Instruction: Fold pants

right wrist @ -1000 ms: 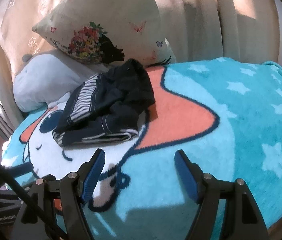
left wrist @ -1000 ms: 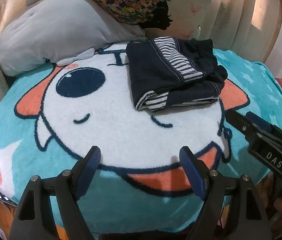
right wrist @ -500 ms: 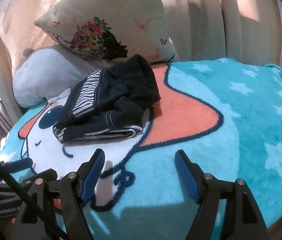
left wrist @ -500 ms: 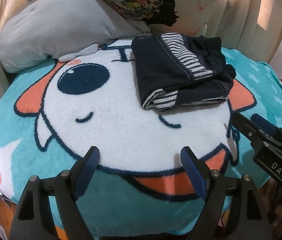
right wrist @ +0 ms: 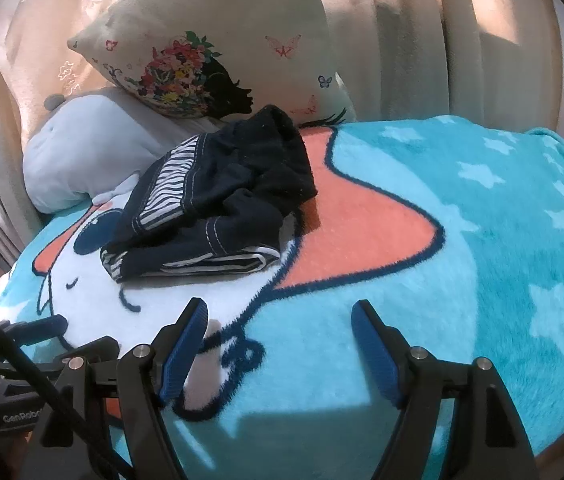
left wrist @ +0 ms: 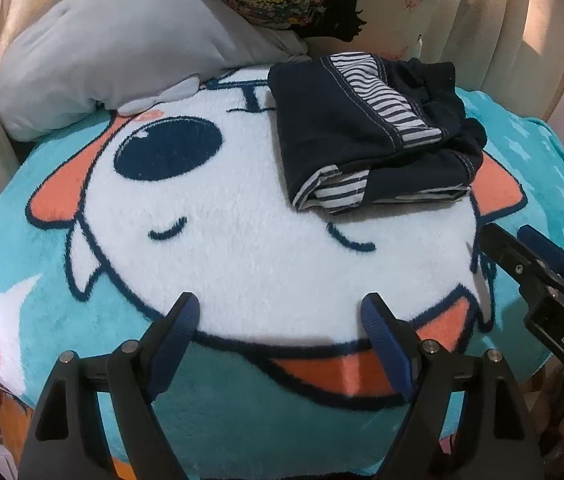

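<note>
The dark navy pants (left wrist: 366, 136) with a striped lining lie folded in a compact bundle on the cartoon blanket (left wrist: 242, 240), at its far side near the pillows. They also show in the right wrist view (right wrist: 218, 196). My left gripper (left wrist: 278, 312) is open and empty, well short of the bundle. My right gripper (right wrist: 280, 312) is open and empty, near the blanket's front edge and right of the bundle. It shows at the right of the left wrist view (left wrist: 522, 252).
A grey plush pillow (left wrist: 122, 52) and a floral cushion (right wrist: 210, 52) lean against cream curtains (right wrist: 422, 40) behind the pants. The teal blanket with white stars (right wrist: 502, 220) drops away at its right and front edges.
Both grippers have moved slightly forward toward the pants, which look larger in both views. The pants have not moved. Both grippers stay open.
</note>
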Available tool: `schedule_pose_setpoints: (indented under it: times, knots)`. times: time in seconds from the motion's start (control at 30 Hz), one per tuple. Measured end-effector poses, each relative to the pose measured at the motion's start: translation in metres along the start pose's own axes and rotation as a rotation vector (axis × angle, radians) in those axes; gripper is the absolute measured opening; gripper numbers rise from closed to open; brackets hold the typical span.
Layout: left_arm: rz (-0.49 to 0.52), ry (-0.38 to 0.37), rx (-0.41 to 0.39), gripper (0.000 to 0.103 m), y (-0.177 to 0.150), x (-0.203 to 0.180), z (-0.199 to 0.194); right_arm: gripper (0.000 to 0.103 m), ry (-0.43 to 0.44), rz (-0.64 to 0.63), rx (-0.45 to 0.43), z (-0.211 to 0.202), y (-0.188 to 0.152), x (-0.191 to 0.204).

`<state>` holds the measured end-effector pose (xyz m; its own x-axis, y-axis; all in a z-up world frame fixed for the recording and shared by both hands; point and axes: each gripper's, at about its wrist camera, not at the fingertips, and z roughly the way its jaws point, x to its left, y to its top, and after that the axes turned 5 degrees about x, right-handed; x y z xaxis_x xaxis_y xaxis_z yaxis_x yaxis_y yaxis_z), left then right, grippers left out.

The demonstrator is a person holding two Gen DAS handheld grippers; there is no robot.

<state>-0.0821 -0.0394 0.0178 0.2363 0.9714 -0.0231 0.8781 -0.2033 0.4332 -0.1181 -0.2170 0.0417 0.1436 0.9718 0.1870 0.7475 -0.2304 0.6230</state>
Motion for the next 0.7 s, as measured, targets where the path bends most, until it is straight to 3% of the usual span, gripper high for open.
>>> schedule_pose_setpoints:
  times: [0.7]
  knots:
    - [-0.037,0.013,-0.038,0.083,0.002,0.017,-0.013,0.082,-0.022,-0.061,-0.004,-0.001,-0.005,0.02]
